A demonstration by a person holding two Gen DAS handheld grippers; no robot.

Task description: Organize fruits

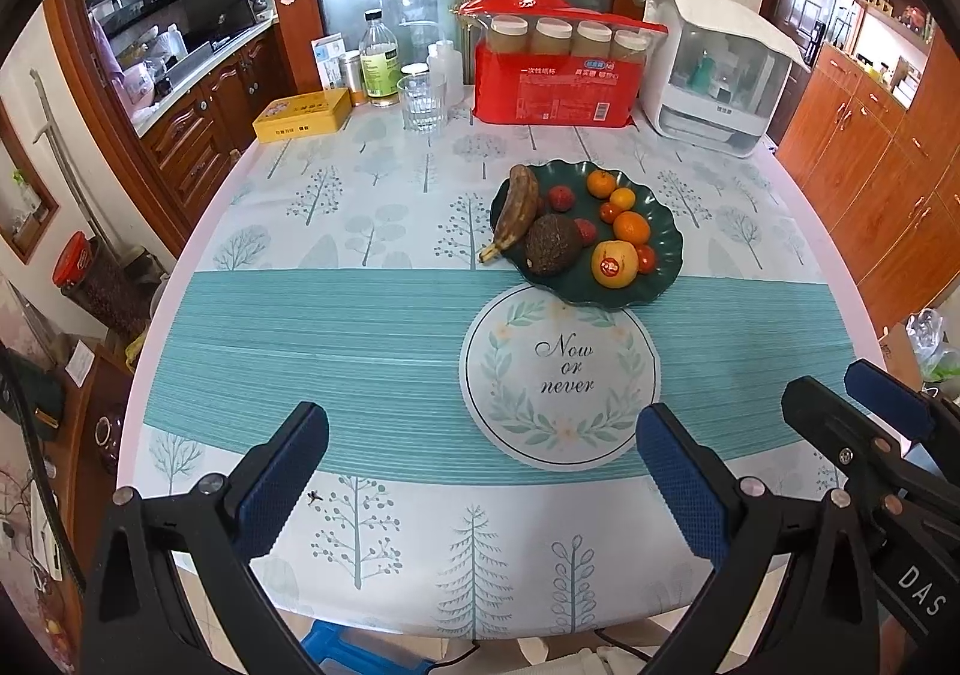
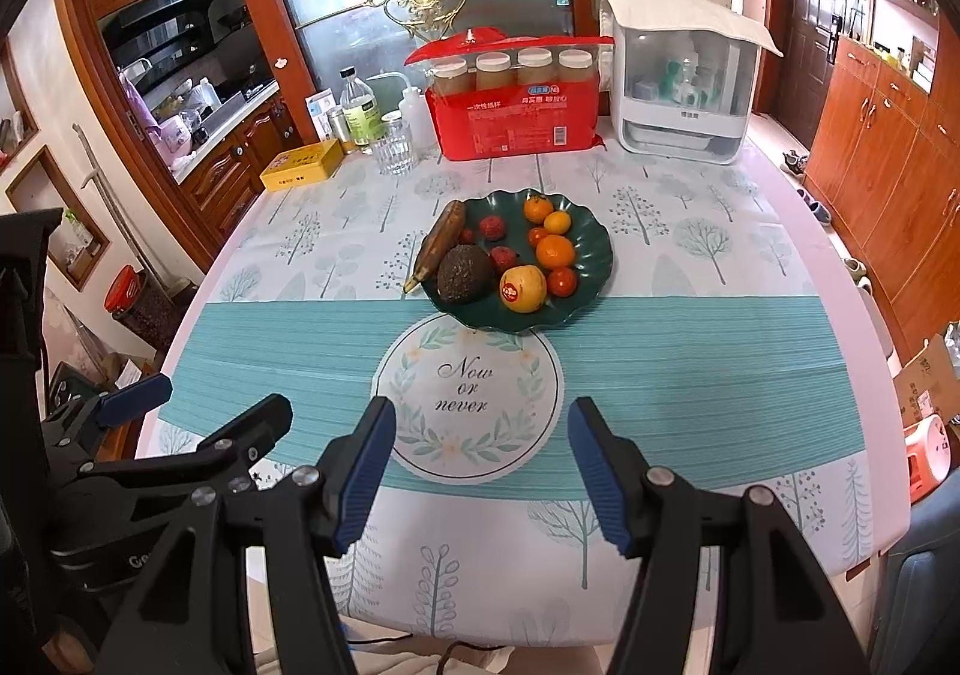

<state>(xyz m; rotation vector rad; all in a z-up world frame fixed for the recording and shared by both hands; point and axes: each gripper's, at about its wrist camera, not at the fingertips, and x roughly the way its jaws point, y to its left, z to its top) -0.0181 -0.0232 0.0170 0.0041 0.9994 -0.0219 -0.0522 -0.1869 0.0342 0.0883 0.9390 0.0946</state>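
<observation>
We see the dark green plate (image 1: pixel 663 249) on the desk (image 1: pixel 360 327), at about one o'clock from our left claw (image 1: pixel 480 471) and at twelve o'clock from our right claw (image 2: pixel 480 471). On it lie a browned banana (image 1: pixel 519 207) at its nine o'clock rim, a dark avocado (image 1: pixel 552 244) just beside it, an apple with a red sticker (image 1: pixel 614 263), several oranges (image 1: pixel 631 227) and small red lychees (image 1: pixel 561 197). Both claws hang released above the near desk edge, nothing between their blue pads.
</observation>
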